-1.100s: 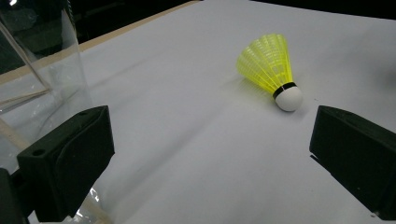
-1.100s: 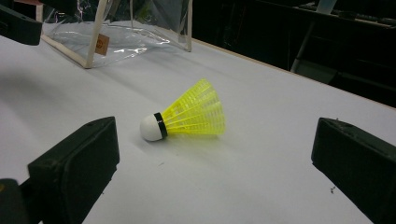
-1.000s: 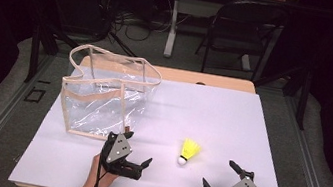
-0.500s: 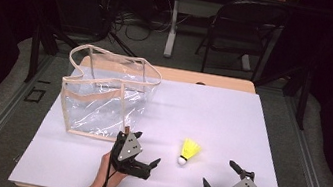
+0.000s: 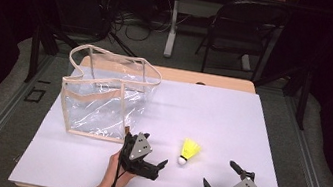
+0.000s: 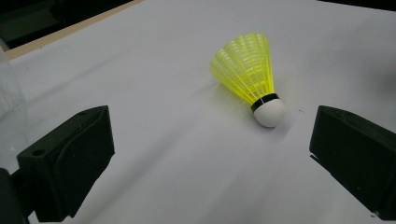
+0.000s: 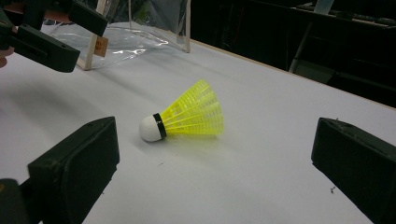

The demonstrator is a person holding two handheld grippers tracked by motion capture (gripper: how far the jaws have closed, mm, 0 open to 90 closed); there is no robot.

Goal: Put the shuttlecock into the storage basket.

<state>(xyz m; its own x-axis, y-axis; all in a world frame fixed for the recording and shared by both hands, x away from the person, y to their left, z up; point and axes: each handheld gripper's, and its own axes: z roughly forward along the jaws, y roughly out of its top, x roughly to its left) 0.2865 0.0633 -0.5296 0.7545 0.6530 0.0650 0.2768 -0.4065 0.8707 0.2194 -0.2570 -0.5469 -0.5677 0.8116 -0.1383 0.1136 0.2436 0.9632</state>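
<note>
We see the left gripper (image 5: 154,154) low over the table (image 5: 211,116) near its front edge, held in a hand (image 5: 118,169) whose forearm comes up from the bottom of the high view. Its 2 jaws stand wide apart and hold nothing, and they point to the right, toward the shuttlecock (image 5: 189,152). In the left gripper view the shuttlecock (image 6: 251,77) lies ahead of the jaws and between their lines, clear of both, nearer the right-hand one.

The right gripper (image 5: 223,179) sits near the table's front right, its hand mostly hidden under the grey plate. Its 2 jaws are also spread wide with nothing between the pads, angled toward the shuttlecock. In the right gripper view the shuttlecock (image 7: 187,117) rests on its side ahead of the jaws, white cork toward the left, yellow skirt toward the right.

The shuttlecock lies on the white tabletop between the 2 grippers, touching neither. Behind the left gripper a clear plastic bag (image 5: 103,96) with tan trim stands upright on the table's left half, just beside that gripper.
</note>
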